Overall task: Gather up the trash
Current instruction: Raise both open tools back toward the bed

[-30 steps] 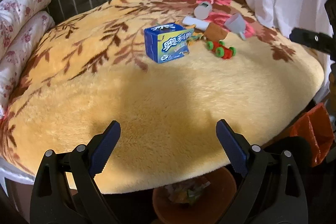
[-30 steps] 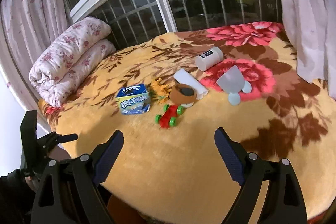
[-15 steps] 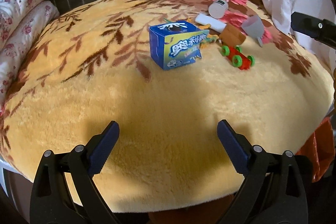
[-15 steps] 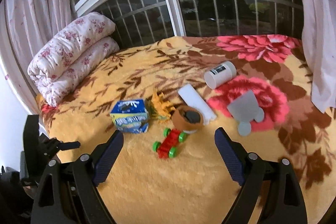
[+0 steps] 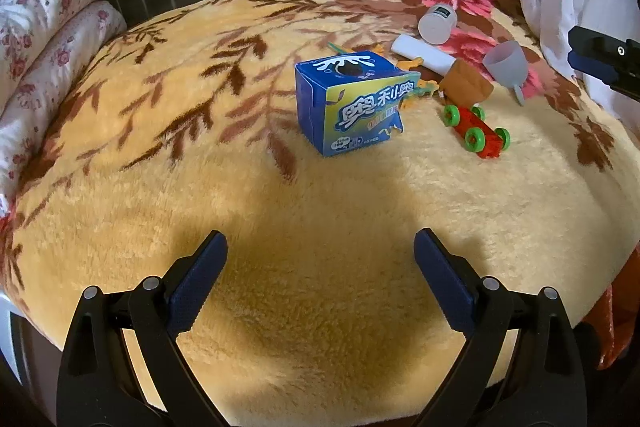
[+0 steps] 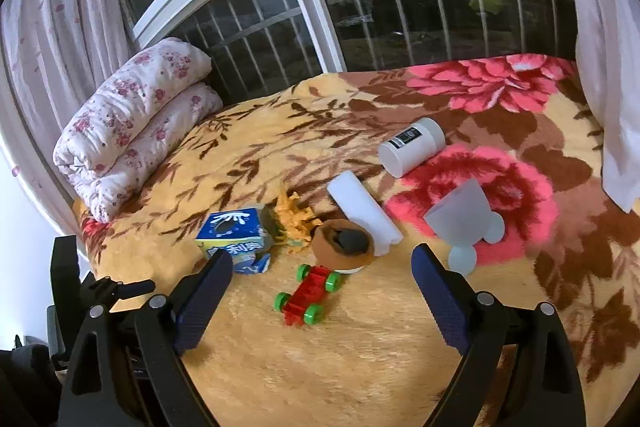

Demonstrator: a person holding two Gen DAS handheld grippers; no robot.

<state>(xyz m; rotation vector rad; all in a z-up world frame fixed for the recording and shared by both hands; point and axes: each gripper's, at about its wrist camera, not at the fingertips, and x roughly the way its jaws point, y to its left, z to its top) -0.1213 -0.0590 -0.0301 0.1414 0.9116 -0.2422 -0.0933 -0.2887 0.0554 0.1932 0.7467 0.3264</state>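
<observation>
Blue torn cookie box stands on the blanket; both tongs gape wide, empty.

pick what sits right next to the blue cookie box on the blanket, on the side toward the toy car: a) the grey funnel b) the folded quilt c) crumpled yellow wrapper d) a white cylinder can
c: the crumpled yellow wrapper lies against the blue cookie box, between it and the brown pouch; the white can and grey funnel lie farther off.
</observation>
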